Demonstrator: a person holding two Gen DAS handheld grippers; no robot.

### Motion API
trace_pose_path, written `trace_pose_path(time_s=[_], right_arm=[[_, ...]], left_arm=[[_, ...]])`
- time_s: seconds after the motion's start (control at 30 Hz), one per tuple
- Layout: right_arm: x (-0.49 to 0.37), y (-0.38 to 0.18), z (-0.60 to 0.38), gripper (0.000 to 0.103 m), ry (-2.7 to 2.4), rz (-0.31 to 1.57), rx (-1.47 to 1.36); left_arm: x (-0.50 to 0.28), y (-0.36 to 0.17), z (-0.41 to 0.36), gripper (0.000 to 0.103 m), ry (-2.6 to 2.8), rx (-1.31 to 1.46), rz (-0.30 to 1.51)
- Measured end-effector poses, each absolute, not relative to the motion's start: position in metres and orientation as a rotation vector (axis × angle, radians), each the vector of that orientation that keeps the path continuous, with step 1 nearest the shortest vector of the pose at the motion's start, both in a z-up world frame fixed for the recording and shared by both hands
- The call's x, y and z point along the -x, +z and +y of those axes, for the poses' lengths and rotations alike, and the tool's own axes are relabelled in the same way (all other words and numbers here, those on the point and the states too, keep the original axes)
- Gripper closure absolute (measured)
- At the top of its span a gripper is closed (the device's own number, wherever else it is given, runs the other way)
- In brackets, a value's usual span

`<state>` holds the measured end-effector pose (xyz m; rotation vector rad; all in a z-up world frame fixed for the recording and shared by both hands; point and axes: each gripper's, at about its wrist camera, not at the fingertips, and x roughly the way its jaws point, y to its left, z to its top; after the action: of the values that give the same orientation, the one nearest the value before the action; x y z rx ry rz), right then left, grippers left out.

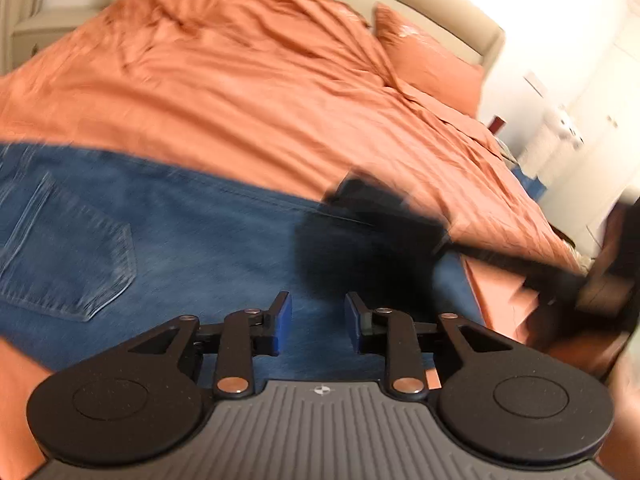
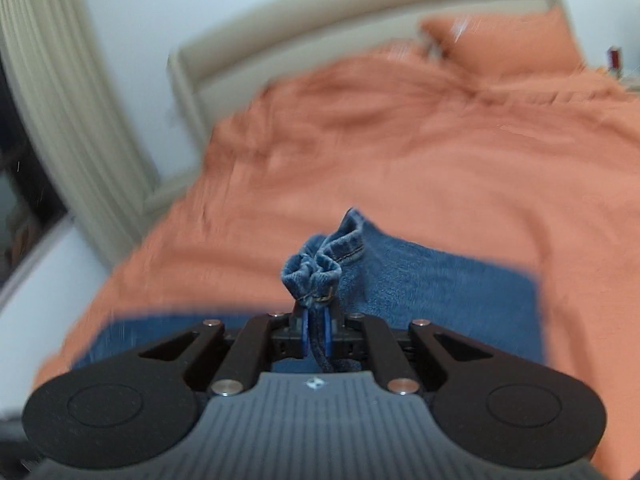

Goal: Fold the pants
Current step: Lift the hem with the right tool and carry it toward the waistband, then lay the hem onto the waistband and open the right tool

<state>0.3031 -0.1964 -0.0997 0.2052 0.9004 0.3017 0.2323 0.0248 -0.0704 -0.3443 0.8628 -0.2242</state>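
Blue jeans (image 1: 180, 236) lie spread on the orange bedcover, a back pocket (image 1: 68, 256) showing at the left. My left gripper (image 1: 318, 322) hovers over the denim, open, with a gap and no cloth between its blue pads. My right gripper (image 2: 316, 322) is shut on a bunched hem (image 2: 320, 268) of the jeans (image 2: 440, 292), which trail away to the right behind it. In the left wrist view the right gripper (image 1: 372, 220) shows as a blurred black shape over the jeans' right part.
The orange bedcover (image 1: 260, 80) is rumpled, with an orange pillow (image 1: 428, 60) by the beige headboard (image 2: 320, 24). The bed's right edge (image 1: 552, 240) drops off near white furniture (image 1: 560, 136). A curtain (image 2: 60, 100) hangs at the left.
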Motion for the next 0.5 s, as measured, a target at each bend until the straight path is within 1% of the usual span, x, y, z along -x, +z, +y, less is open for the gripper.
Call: trace_pose_path(time_s=[0.07, 0.13, 0.2, 0.23, 0.27, 0.3, 0.33, 0.37, 0.4, 0.5], right_arm=[[-0.291, -0.139, -0.171, 0.101, 0.313, 1.011, -0.139], [-0.278, -0.169, -0.157, 0.099, 0.306, 1.080, -0.065], [-0.271, -0.183, -0.152, 0.098, 0.302, 1.096, -0.021], [-0.268, -0.186, -0.152, 0.094, 0.307, 1.094, -0.014], [-0.266, -0.187, -0.151, 0.092, 0.314, 1.093, -0.009], [-0.265, -0.187, -0.150, 0.087, 0.324, 1.096, -0.004], [-0.268, -0.186, -0.150, 0.074, 0.348, 1.104, -0.008], [-0.269, -0.182, -0.149, 0.069, 0.373, 1.108, -0.016], [-0.269, -0.178, -0.149, 0.067, 0.393, 1.113, -0.018], [-0.269, -0.165, -0.158, 0.068, 0.417, 1.117, -0.038]], left_arm=[[-0.229, -0.076, 0.039, 0.070, -0.216, 0.374, 0.876], [-0.229, -0.080, 0.048, 0.066, -0.217, 0.412, 0.885], [-0.230, -0.085, 0.057, 0.059, -0.221, 0.463, 0.891], [-0.231, -0.089, 0.061, 0.058, -0.223, 0.485, 0.896], [-0.235, -0.093, 0.063, 0.054, -0.228, 0.510, 0.903], [-0.238, -0.097, 0.067, 0.053, -0.234, 0.532, 0.909], [-0.242, -0.101, 0.068, 0.052, -0.239, 0.551, 0.915], [-0.247, -0.105, 0.067, 0.052, -0.249, 0.575, 0.925], [-0.250, -0.108, 0.067, 0.052, -0.260, 0.594, 0.933], [-0.268, -0.120, 0.061, 0.050, -0.289, 0.647, 0.962]])
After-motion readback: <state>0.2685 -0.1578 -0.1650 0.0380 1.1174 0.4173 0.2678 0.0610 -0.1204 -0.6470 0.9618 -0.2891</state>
